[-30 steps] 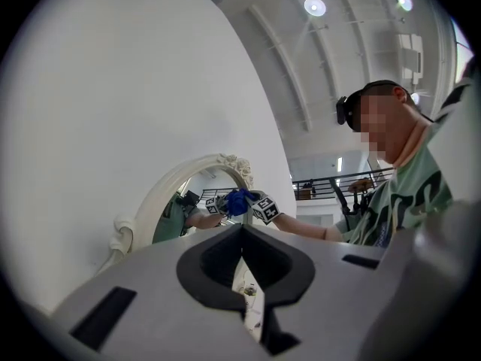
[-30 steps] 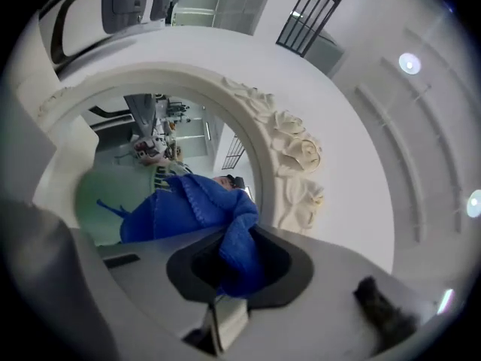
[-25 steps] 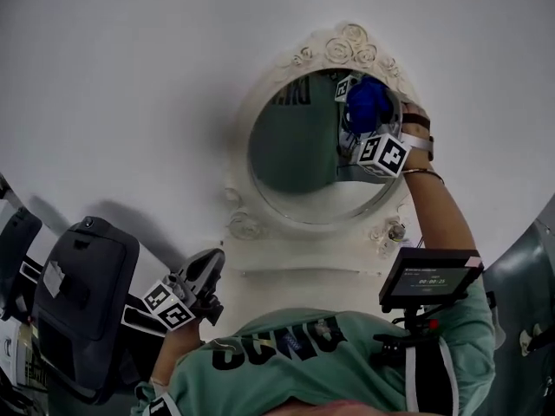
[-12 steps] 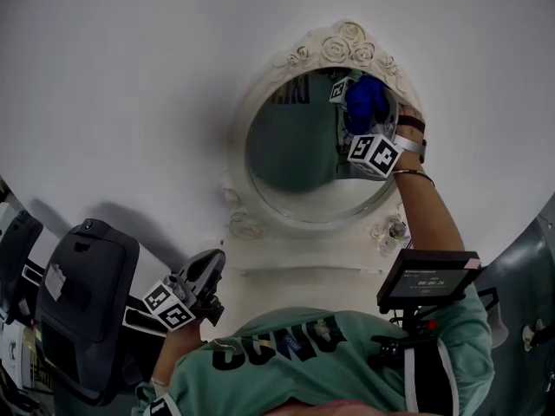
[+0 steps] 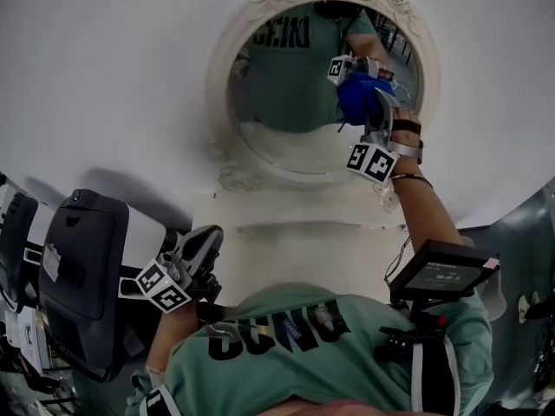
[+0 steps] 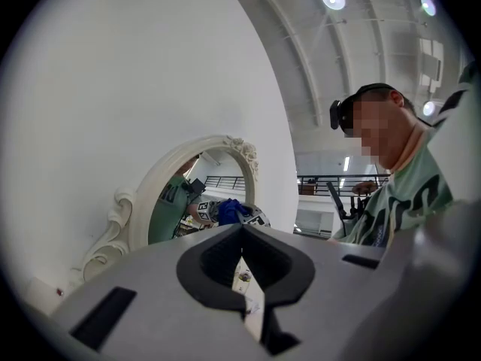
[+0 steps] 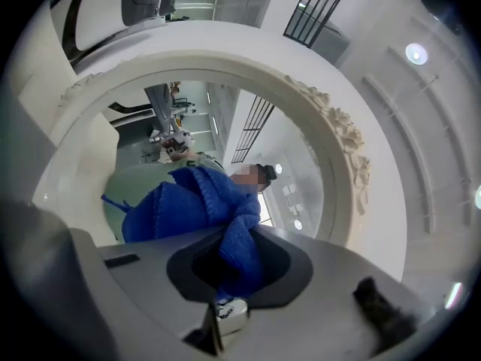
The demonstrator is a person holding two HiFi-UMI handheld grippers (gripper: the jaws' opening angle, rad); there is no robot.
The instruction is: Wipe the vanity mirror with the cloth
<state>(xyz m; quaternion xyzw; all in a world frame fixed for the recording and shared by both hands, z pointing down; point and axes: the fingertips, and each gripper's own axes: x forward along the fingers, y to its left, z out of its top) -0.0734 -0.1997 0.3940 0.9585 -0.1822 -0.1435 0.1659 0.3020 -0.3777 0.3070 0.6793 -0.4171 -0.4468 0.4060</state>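
Cloth (image 7: 188,205) in right gripper (image 7: 228,271), on mirror (image 5: 282,102)

Two grippers: left gripper (image 5: 206,239), right gripper (image 5: 375,115); one mirror (image 5: 282,102); one cloth (image 5: 357,94); perhaps one chair (image 5: 78,267).

My head camera looks steeply down from above, taking in both tools. The camera on my right tool (image 5: 369,111) sits close to the vanity mirror (image 5: 286,102), facing its glass beyond the cloth (image 7: 188,201). The camera on my left tool (image 5: 208,239) looks up from well below the right tool; all 3 views share the mirror.
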